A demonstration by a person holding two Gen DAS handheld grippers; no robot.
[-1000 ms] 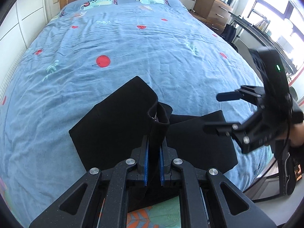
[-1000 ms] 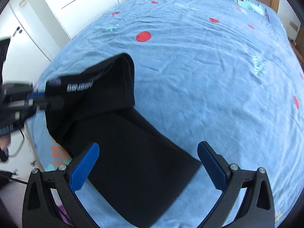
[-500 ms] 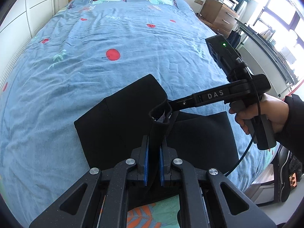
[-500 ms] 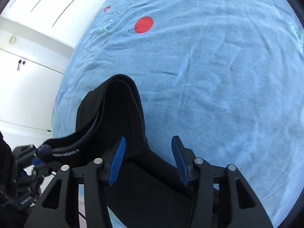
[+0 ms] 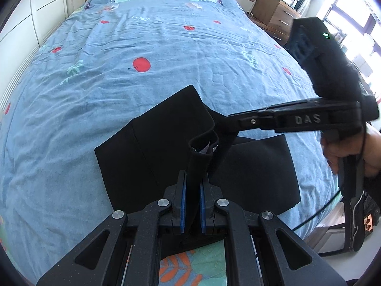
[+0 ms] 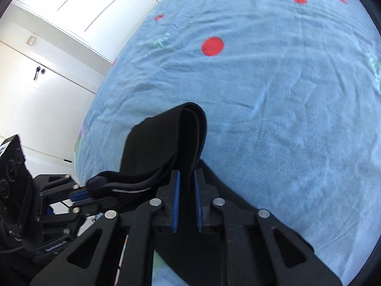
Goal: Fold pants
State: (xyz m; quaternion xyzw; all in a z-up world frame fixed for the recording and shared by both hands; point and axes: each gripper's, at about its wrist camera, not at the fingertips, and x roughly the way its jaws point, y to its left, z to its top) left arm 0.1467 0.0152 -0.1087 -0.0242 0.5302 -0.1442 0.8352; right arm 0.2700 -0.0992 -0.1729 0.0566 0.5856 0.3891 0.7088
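Black pants [image 5: 152, 157] lie partly folded on the near part of a blue bed [image 5: 166, 54]. My left gripper [image 5: 192, 188] is shut on the raised waistband end, lifted off the bed. My right gripper [image 5: 220, 125] reaches in from the right and pinches the same raised waistband a little farther along. In the right wrist view the right gripper [image 6: 186, 181] is shut on a doubled black fold of the pants [image 6: 171, 138], with the left gripper [image 6: 78, 195] holding the waistband at lower left.
The blue bedspread with red dots [image 6: 285, 71] stretches far ahead. White wardrobe doors [image 6: 47, 47] stand along the bed's left side. A wooden nightstand [image 5: 273, 12] and a desk by the window sit at the right. The bed's near edge is just below the grippers.
My right gripper moved in from the right, open, reached the raised waistband and closed on it. The left gripper kept its hold and stayed in place.
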